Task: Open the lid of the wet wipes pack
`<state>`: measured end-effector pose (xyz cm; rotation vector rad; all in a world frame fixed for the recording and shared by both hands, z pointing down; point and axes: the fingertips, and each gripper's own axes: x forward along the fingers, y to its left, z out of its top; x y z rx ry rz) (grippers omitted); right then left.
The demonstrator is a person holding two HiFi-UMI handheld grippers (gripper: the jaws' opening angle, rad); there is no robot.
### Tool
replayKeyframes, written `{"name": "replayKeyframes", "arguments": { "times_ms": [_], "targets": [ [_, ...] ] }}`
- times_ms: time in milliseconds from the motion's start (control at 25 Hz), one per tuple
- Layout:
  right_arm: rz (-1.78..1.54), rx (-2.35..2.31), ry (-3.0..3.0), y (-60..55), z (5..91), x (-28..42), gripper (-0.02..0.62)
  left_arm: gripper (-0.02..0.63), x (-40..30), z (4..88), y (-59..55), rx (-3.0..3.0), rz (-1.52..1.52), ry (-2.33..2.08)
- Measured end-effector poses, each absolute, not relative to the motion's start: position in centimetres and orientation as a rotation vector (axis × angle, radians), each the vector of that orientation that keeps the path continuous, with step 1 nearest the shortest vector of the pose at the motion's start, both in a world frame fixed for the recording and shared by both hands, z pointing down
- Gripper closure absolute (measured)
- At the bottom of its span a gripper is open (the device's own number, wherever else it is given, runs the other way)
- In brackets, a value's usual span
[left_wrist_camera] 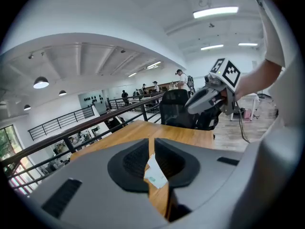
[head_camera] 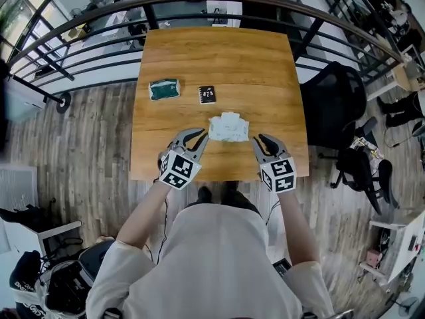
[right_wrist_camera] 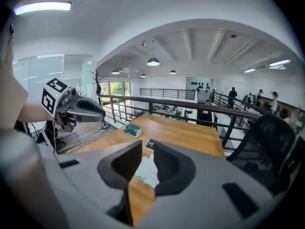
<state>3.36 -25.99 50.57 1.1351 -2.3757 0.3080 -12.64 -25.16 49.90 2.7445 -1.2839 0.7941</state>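
Note:
The white wet wipes pack [head_camera: 229, 127] lies flat on the wooden table [head_camera: 219, 52], near its front edge, with its lid down. My left gripper [head_camera: 199, 138] rests just left of the pack and my right gripper [head_camera: 260, 139] just right of it; neither touches it. Both sets of jaws stand together, leaving only a narrow slit with nothing held. Through that slit the pack [left_wrist_camera: 155, 173] shows in the left gripper view, and the pack [right_wrist_camera: 145, 171] shows likewise in the right gripper view.
A green packet [head_camera: 164, 89] and a small black card [head_camera: 207, 94] lie further back on the table. A dark railing [head_camera: 99, 15] curves behind the table. A black office chair [head_camera: 335, 102] stands to the right. The person stands at the table's front edge.

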Motion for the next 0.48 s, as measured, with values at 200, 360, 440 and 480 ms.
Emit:
{"name": "replayKeyframes", "arguments": {
  "times_ms": [200,360,440,480],
  "targets": [
    [0.309,1.208,-2.421,-23.8,47.7,4.2,0.536,0.58,-12.9,47.5,-22.9,2.743,0.707,-1.322],
    [0.287,1.224,-2.461,-23.2,45.7,5.1,0.541,0.583,-12.7,45.7,-22.0,2.729,0.648,-1.367],
    [0.273,1.223,-2.481,-23.1,44.6,5.5,0.546,0.59,-12.7,44.5,-21.8,2.717,0.615,-1.404],
    [0.268,1.224,-2.491,-23.1,44.2,5.8,0.549,0.594,-12.7,44.0,-21.6,2.707,0.601,-1.423]
  ]
}}
